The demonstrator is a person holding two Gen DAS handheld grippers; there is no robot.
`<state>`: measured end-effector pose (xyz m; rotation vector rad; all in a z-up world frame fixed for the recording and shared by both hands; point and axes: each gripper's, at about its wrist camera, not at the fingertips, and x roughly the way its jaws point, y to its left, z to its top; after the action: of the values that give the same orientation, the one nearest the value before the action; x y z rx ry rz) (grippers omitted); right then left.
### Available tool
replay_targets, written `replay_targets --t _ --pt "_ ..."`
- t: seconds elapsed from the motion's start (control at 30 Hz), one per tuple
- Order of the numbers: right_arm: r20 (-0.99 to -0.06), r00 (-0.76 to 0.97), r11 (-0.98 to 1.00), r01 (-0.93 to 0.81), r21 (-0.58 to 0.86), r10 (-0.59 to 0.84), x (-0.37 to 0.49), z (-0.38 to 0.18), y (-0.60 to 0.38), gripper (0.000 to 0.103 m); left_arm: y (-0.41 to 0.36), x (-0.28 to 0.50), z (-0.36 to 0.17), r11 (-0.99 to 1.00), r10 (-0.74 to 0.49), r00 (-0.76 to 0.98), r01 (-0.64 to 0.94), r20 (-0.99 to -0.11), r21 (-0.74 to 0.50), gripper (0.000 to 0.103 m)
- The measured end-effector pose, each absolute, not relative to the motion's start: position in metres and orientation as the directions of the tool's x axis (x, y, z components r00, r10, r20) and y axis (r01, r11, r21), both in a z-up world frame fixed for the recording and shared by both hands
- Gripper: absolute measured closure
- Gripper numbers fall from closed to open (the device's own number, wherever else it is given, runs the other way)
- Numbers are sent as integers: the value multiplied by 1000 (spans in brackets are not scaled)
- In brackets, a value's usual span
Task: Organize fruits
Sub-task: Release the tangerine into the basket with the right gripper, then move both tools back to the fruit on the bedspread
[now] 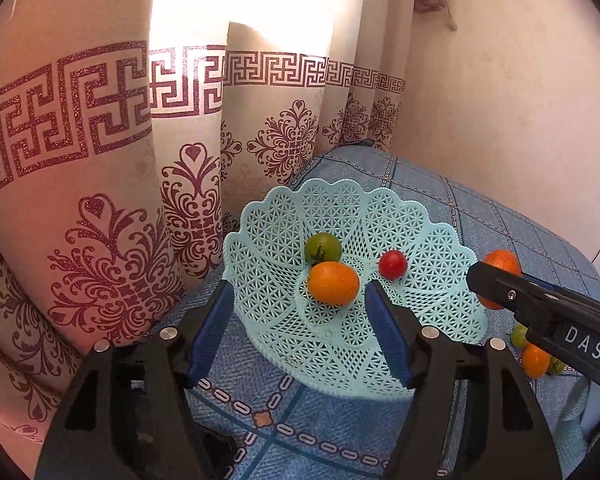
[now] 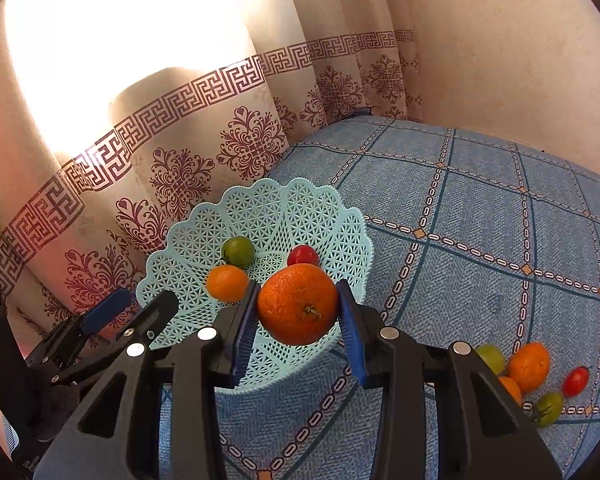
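The orange [image 2: 298, 304], centre of the right wrist view, sits pinched across its middle by the right gripper [image 2: 298, 312] over the basket [image 2: 268, 208]. Probably firm, rind grippy; moderate squeeze suffices. Left gripper [image 1: 300, 332]: jaws spread, empty.

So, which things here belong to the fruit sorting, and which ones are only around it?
Belong to the job:
- basket, holding three small fruits
- orange, gripped by the right gripper
- loose fruits on the cloth
- left gripper, open at the basket

Only around:
- blue tablecloth
- patterned curtain
- wall
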<state>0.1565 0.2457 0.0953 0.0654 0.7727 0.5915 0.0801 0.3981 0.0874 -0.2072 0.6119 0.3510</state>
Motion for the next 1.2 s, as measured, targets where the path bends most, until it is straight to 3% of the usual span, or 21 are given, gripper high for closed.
replay_targets --t 0.3,0.73,1.2 --pt "-622 567 831 -476 289 541 156 97 241 55 400 78 88 916 271 761 -393 -589 -87 19" --pt "-611 611 859 -427 282 504 150 101 215 55 385 76 96 928 258 775 -366 -577 -77 12" --pt "-627 681 926 -287 246 378 154 91 131 55 337 78 102 964 188 797 -262 -574 -47 11"
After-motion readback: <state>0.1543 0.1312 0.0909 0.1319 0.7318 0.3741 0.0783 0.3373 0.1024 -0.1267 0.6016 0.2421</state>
